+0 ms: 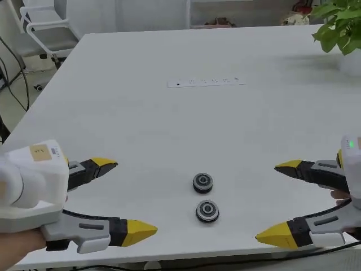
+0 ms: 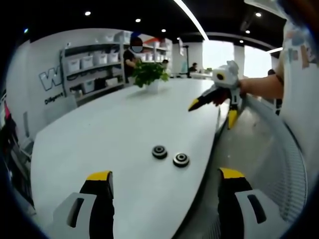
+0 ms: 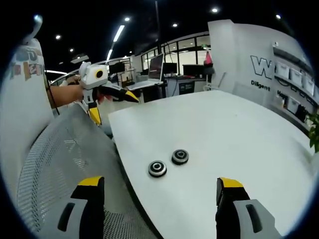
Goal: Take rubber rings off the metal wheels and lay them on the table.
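While the far wheel (image 1: 203,182) and near wheel (image 1: 207,210) sit just apart by the table's (image 1: 169,124) front edge — rubber rings (image 1: 196,182) on both — left tongs (image 1: 131,196) and right tongs (image 1: 271,202) hover at that edge, spread wide.

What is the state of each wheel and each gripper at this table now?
Farther small round metal wheel: lying flat on the white table, black rubber ring on it.
Nearer small round metal wheel: lying flat, apart from the other wheel, black rubber ring on it too.
Left yellow-tipped grey gripper: open, holding nothing.
Right yellow-tipped grey gripper: open, holding nothing.
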The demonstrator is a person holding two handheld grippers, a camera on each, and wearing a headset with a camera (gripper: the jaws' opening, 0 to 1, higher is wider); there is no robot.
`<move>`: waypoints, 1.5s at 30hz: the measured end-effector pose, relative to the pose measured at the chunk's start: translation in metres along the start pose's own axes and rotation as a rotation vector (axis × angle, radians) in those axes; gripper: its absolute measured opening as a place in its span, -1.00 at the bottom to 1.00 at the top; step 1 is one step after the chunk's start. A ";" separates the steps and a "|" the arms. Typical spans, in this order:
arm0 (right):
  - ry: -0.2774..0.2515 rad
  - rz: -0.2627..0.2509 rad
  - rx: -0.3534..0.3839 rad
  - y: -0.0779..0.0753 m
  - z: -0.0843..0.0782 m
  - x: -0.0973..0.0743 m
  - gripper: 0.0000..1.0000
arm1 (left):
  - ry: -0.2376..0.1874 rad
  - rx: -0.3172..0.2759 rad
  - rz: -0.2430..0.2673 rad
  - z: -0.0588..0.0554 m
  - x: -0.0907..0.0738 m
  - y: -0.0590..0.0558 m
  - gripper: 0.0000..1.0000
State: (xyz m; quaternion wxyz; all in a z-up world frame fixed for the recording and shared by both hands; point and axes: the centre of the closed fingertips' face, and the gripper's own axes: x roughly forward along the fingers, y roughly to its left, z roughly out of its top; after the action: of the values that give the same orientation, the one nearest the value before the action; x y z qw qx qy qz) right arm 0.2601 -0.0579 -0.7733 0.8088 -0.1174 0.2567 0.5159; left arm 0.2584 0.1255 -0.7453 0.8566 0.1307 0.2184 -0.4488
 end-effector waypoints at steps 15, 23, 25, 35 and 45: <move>0.004 0.001 -0.011 0.001 0.000 0.000 0.82 | 0.014 0.019 -0.019 -0.004 -0.002 -0.004 0.68; -0.002 0.006 -0.016 0.001 0.002 -0.001 0.80 | 0.017 0.020 -0.019 -0.004 -0.004 -0.004 0.65; -0.005 0.006 -0.017 0.001 0.003 -0.002 0.79 | 0.016 0.022 -0.018 -0.003 -0.004 -0.004 0.64; -0.006 0.010 -0.031 0.000 0.006 -0.002 0.77 | 0.013 0.028 -0.015 -0.001 -0.004 -0.002 0.62; -0.010 0.017 -0.039 -0.004 0.011 0.000 0.74 | 0.019 0.038 -0.018 0.001 -0.003 0.004 0.59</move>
State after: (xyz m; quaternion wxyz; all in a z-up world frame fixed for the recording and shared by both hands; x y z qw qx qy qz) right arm 0.2669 -0.0548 -0.7640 0.8032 -0.1286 0.2436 0.5283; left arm 0.2604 0.1300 -0.7430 0.8479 0.1492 0.2192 -0.4591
